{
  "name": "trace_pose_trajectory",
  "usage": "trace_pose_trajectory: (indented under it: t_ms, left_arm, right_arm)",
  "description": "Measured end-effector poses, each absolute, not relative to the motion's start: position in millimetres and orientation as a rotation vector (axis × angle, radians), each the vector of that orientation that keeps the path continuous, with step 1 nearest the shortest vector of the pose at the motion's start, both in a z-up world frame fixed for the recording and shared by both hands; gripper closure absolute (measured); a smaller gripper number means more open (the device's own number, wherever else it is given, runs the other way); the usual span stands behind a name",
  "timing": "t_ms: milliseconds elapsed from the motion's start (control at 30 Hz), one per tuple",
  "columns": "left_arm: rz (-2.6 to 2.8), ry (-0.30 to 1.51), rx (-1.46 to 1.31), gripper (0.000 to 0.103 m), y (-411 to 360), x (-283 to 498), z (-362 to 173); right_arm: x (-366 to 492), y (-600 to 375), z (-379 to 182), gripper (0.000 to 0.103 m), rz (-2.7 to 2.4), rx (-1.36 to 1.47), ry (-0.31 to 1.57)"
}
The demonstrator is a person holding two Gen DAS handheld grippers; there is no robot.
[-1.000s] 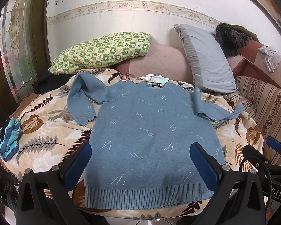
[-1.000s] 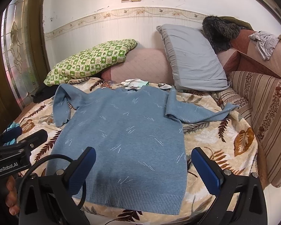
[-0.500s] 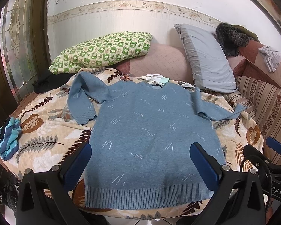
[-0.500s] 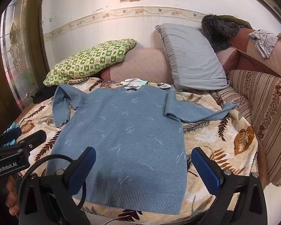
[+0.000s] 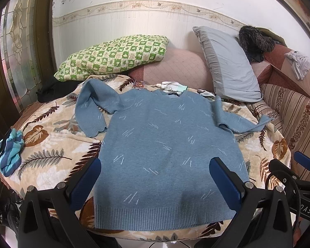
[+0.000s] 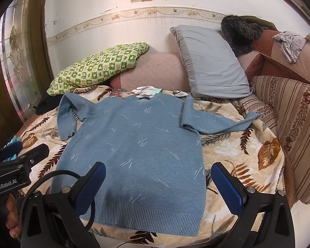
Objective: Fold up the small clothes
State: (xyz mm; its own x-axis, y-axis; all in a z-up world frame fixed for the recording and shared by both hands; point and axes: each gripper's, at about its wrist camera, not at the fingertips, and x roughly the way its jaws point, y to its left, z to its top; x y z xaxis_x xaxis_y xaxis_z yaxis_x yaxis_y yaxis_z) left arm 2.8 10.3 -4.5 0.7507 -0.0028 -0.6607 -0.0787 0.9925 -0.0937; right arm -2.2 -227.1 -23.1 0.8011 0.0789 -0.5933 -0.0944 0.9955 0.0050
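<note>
A small blue knit sweater (image 5: 165, 144) with pale dash marks lies flat, front up, on a leaf-print blanket (image 5: 51, 157). Its hem is nearest me and its collar is at the far side. Its left sleeve (image 5: 91, 109) is bent back on itself and its right sleeve (image 5: 237, 122) stretches out to the right. The sweater also shows in the right wrist view (image 6: 134, 150). My left gripper (image 5: 155, 181) is open and empty above the hem. My right gripper (image 6: 159, 186) is open and empty above the hem's right part.
A green checked pillow (image 5: 113, 57) and a grey pillow (image 5: 227, 66) lean at the back. White gloves (image 5: 171, 85) lie beyond the collar. A blue striped cloth (image 5: 9, 153) sits at the blanket's left edge. A striped sofa arm (image 6: 295, 124) rises on the right.
</note>
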Motion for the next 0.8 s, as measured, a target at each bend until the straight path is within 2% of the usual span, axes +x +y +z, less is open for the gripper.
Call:
trace_pose_trajectory:
  t_ms: [800]
  left_arm:
    - [0.04,0.725,-0.121,0.0,13.9,0.5,-8.1]
  right_arm:
    - [-1.7,-228.3,-23.2,0.0,0.088,-0.018,0.637]
